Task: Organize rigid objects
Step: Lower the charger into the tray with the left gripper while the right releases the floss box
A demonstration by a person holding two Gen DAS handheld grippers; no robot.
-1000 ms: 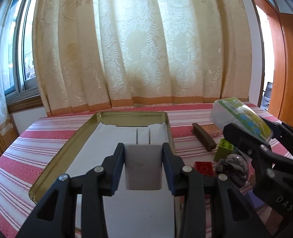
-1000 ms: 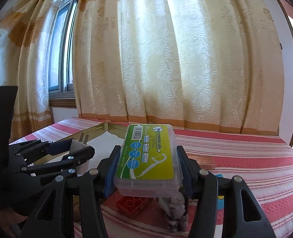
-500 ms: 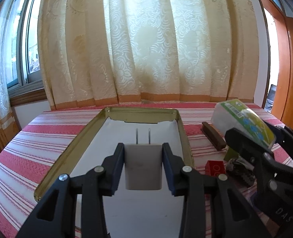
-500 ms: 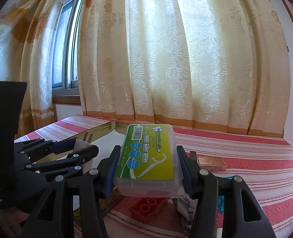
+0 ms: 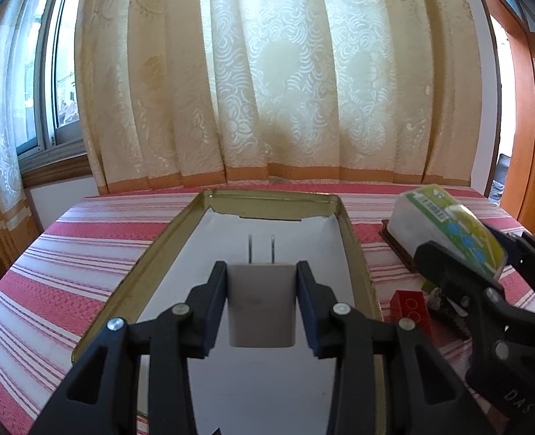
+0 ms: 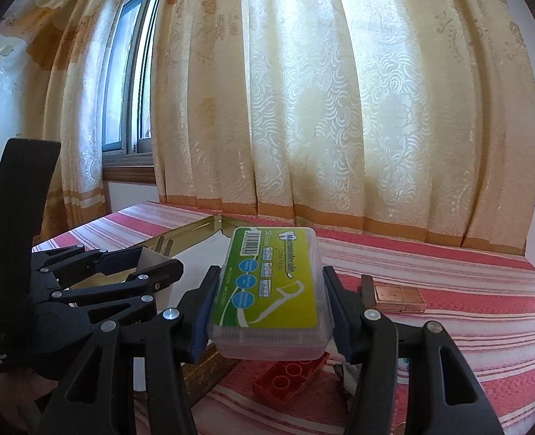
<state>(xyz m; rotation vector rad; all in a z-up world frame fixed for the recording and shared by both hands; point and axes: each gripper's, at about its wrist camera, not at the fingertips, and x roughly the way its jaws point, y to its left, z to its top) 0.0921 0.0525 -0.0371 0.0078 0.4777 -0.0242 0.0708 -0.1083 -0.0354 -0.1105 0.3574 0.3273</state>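
My left gripper (image 5: 262,282) is shut on a white plug adapter (image 5: 262,304), prongs pointing forward, held above the white-lined gold tray (image 5: 129,282). My right gripper (image 6: 267,301) is shut on a clear dental floss pick box with a green label (image 6: 271,286), held above the striped table just right of the tray. The box (image 5: 448,228) and right gripper also show at the right of the left wrist view. The left gripper (image 6: 151,272) shows at the left of the right wrist view.
A red toy brick (image 6: 291,377) (image 5: 410,308) lies on the red striped tablecloth (image 6: 448,326) under the box. A brown and copper block (image 6: 398,295) lies farther right. Something dark and crumpled (image 5: 448,311) lies beside the brick. Curtains (image 5: 285,72) hang behind the table.
Both grippers have moved forward over the table with their loads. The tray's far end now sits closer in the left wrist view.
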